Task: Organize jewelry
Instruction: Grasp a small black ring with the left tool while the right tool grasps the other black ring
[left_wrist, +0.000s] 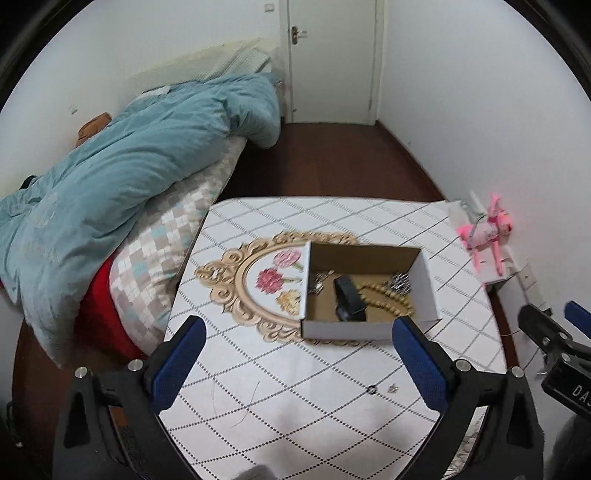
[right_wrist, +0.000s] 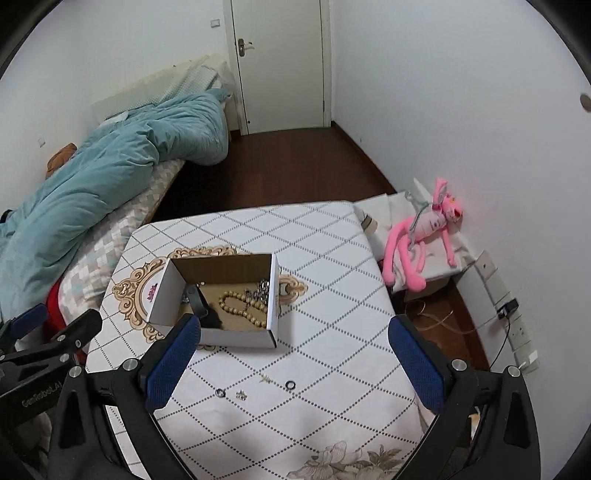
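Both my grippers, left (left_wrist: 299, 350) and right (right_wrist: 293, 349), are wide and empty. The box (right_wrist: 236, 336) sits at 11 o'clock. Two rings (right_wrist: 290, 384) and perhaps earrings (right_wrist: 241, 395) remain; I should narrow right first, then descend straight.

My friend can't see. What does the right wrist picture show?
An open cardboard box sits on a patterned table, holding a bead necklace and other jewelry. Two small rings and tiny pieces lie loose on the table nearer the open right tongs. A bed is left, a pink toy right.
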